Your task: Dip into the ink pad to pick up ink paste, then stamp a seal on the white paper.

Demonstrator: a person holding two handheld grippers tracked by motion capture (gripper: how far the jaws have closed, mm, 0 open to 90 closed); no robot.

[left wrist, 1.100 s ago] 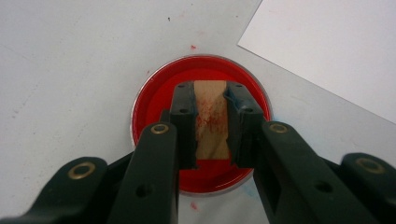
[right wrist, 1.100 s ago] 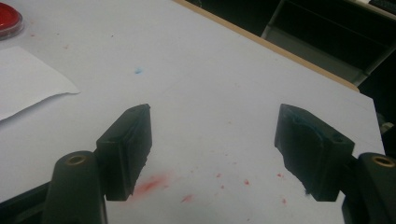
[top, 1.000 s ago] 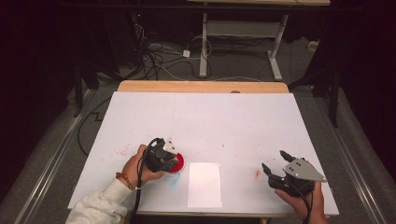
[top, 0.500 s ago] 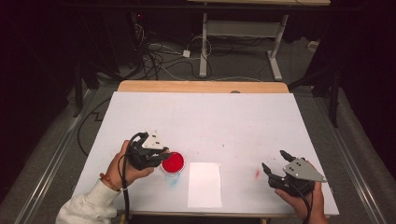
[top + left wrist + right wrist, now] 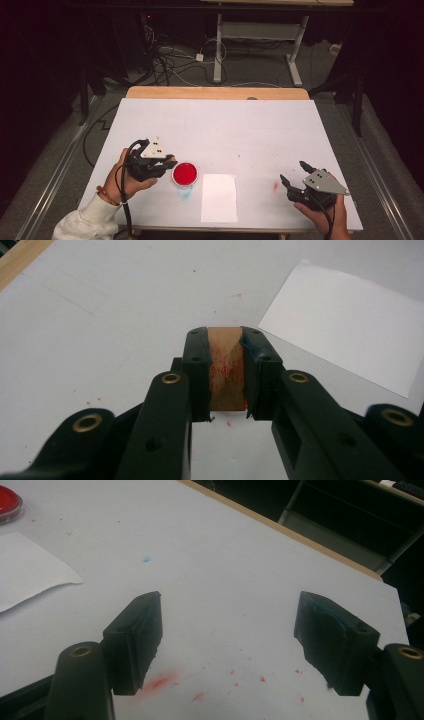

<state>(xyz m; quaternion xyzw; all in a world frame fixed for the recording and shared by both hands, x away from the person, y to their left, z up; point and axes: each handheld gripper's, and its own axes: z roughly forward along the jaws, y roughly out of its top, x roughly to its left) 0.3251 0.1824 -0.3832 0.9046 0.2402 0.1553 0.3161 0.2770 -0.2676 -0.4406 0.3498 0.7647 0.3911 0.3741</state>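
Change: left gripper [image 5: 167,163] lifted off the red ink pad [image 5: 185,174] since a second ago, now held up just left of it; right gripper [image 5: 294,183] unmoved.
Meaning: inking step probably finished; next step likely the press of the stamp on the paper [image 5: 219,197].
Left gripper: clenched on a wooden stamp [image 5: 226,367], jaws tight on both its sides.
Stamp: small flat block of light brown wood, smooth grain, red ink smears on the visible face, held in the air above the table [image 5: 225,125].
Ink pad: round, shallow, glossy red, clear rim; flat on the table between left gripper and paper, a faint blue stain under its near edge.
Paper: white rectangle, thin, matte, blank; near the front edge, just right of the pad.
Table: white matte sheet on a wooden board, red specks and one red smear [image 5: 275,186].
Right gripper: released, jaws wide apart, nothing between them; low over the table near the red smear.
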